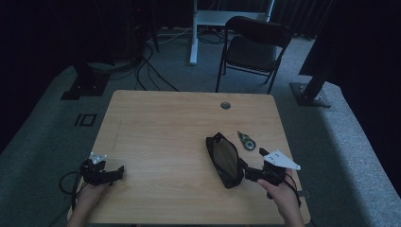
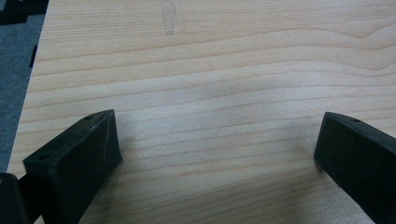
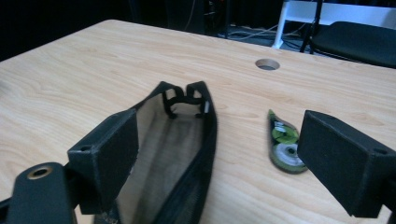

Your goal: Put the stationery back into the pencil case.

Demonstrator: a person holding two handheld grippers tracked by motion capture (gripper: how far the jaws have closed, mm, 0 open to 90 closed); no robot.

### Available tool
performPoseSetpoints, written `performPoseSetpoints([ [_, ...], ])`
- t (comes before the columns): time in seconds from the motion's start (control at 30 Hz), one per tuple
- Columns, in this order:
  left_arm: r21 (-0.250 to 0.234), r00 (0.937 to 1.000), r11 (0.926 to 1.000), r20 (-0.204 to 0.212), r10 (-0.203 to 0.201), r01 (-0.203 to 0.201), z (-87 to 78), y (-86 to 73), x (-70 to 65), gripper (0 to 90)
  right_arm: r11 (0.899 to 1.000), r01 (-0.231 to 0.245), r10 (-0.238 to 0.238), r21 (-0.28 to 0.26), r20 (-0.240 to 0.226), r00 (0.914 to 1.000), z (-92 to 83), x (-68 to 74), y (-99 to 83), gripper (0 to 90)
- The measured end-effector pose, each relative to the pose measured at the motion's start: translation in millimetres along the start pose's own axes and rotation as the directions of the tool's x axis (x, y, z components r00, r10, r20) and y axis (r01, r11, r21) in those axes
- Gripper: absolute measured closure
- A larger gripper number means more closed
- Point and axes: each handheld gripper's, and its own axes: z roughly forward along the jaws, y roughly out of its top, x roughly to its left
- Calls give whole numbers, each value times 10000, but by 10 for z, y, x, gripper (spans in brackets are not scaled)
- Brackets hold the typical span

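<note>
My right tongs [image 1: 249, 172] gape at the pouch's [image 1: 225, 158] near end, its length running away; left tongs [image 1: 116, 172] spread, far.

A dim room with a wooden table on grey carpet.

The table [image 1: 165, 142] is pale wood with plain grain and a round cable hole [image 1: 225, 105] near its far edge. Behind it stands a black folding chair [image 1: 253, 47], turned a little to one side, and next to that a white desk leg [image 1: 194, 33] with a white shelf above. Black cables [image 1: 146, 71] trail over the carpet [image 1: 42, 142] at far left, near a dark stand base [image 1: 85, 87]. Another dark stand base [image 1: 309, 94] sits at far right. Black curtains close off the back and sides. The light is low and falls mostly on the tabletop.
</note>
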Motion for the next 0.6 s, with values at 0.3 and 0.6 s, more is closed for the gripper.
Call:
performPoseSetpoints([
  [0.3, -17, 10000, 10000, 1, -18, 18, 1, 0, -1, 5, 9998, -49, 39, 180, 562, 9984, 217, -290, 56, 131],
  [0.6, -8, 10000, 10000, 2, -18, 18, 0, 0, -1, 5, 9975, -57, -11, 703, 976, 9952, 501, -585, 9, 138],
])
